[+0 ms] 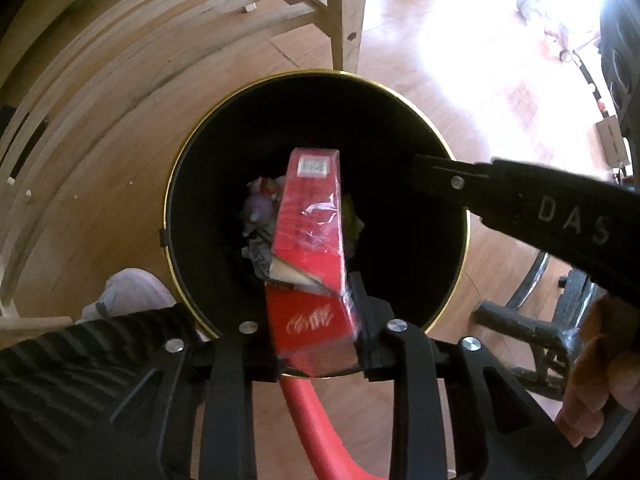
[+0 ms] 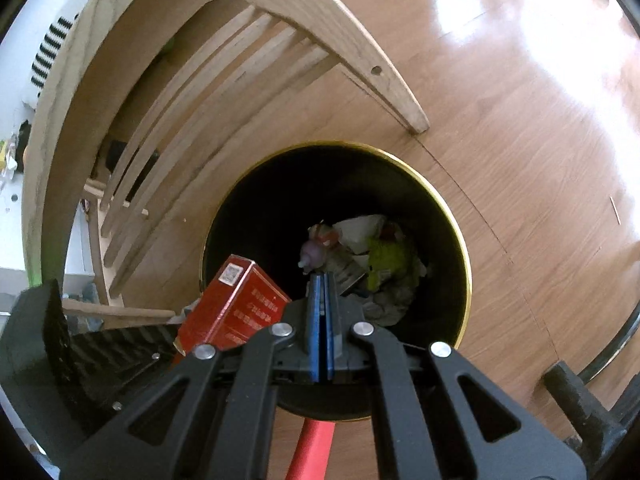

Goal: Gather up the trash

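Over the bin (image 1: 316,76), on the floor near a chair (image 1: 344,8), keep both grippers centred. Left gripper (image 1: 316,312), jaws part open, red box (image 1: 310,220) loose between: spread wider, drop clear. Right gripper (image 2: 322,300) pressed together, empty.

The letters "DAS" stand in white on the right gripper's (image 1: 424,178) black finger; the red box's (image 1: 310,220) print is unreadable

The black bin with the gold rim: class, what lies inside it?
At the bottom of the black bin lies crumpled trash: white paper, a yellow-green wrapper, a pale purple piece. The red box above the opening covers part of the pile.
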Available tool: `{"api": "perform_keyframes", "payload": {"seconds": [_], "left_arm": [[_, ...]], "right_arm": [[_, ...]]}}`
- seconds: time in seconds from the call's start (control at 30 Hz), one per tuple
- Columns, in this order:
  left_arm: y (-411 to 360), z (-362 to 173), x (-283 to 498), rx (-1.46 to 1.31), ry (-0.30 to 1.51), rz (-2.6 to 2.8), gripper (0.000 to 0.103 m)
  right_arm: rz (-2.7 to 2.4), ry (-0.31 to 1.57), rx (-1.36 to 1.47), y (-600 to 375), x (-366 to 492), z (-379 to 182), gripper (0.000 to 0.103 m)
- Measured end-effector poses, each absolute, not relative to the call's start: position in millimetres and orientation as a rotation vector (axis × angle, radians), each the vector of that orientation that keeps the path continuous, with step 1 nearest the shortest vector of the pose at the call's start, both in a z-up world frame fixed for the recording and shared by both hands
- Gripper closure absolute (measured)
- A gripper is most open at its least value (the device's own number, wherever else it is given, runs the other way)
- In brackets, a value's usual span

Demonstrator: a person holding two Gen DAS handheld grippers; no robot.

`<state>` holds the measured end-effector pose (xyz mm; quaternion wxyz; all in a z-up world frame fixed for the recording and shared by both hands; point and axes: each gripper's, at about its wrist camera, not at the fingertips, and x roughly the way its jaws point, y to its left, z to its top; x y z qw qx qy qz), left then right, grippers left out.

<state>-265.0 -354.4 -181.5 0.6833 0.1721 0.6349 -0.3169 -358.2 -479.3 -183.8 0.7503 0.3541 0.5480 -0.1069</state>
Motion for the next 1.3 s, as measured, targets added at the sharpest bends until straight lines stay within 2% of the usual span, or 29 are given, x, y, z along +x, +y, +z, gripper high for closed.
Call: {"api": "perform_keyframes", "payload": {"seconds": [0.03,0.07,0.1,0.13,0.37,0.57,0.77,0.9,1.03,1.17,1.3], "left_arm": [[-354.4,-180.9,-266.1,0.375,1.422,-0.718,0.027],[-354.3,-177.0,-267.6,0.361,1.399,-0.723,0.013],[-354.1,-171.0,-269.6,0.352,1.365,-0.732,0.006],[-353.4,-167.7,-270.7,0.343,1.356,-0.752,0.006],[-354.5,-147.9,-282.0,0.283,1.384,-0.805,0.006],[-350.6,-67.5,-285.8,0.204,1.205,-0.882,0.006],[-312.5,37.4,-233.6,0.153,0.984,-0.831,0.006],[-255.0,78.8,-173.0,0.211,0.831,-0.622,0.006],[-184.8,85.3,-115.3,0.173,0.765,-0.377,0.006],[-135.9,62.8,-61.7,0.202,0.759,-0.195,0.006],[-96.8,35.7,-12.9,0.108,0.813,-0.123,0.006]], "right_arm": [[-0.251,1.193,0.766,-482.3,-360.2,-181.2,0.091],[-0.274,1.185,0.756,-485.6,-363.7,-176.5,0.076],[-0.297,1.153,0.749,-492.1,-369.1,-167.6,0.016],[-0.331,1.11,0.737,-499.1,-375.9,-158.1,0.008],[-0.483,0.981,0.616,-525.5,-405.2,-110.9,0.007],[-0.542,0.783,0.532,-523.8,-406.6,-53.7,0.007],[-0.44,0.654,0.409,-484.3,-351.0,5.7,0.007],[-0.309,0.609,0.365,-438.5,-270.1,31.8,0.007],[-0.212,0.632,0.331,-390.3,-184.6,33.4,0.007],[-0.152,0.632,0.293,-337.4,-115.1,29.6,0.007],[-0.176,0.628,0.208,-293.9,-50.8,22.0,0.007]]}}
